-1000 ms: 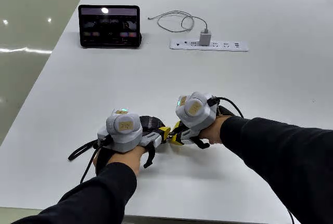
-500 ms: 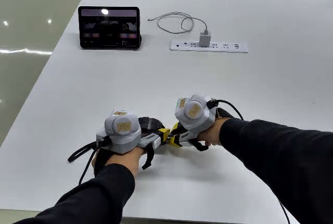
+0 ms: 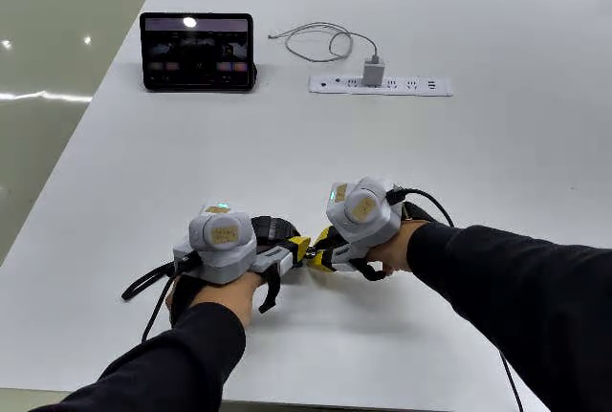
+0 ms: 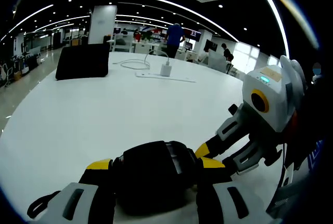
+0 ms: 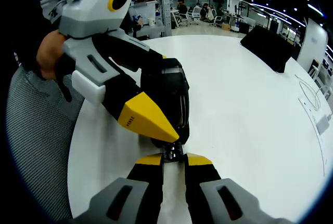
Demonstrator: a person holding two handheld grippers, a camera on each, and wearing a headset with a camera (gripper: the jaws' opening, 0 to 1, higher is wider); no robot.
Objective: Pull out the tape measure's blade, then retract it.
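White table point(image 3: 478, 163): power strip point(image 3: 380, 85) lying flat, 1 white charger point(image 3: 373, 72) plugged into it, cable point(image 3: 311, 41) coiled beyond-left of strip, dark tablet point(image 3: 197, 51) standing farther left.

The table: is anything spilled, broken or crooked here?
Nothing stands out. The left gripper holds the black tape measure, and the right gripper pinches its blade tip, as the job needs. Farther back on the table, the tablet stands upright and the power strip lies flat with a charger and its looped cable. No spill shows.

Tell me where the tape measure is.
The tape measure sits low centre in the head view on the table, clamped in the left claw, the right claw closed at its mouth.
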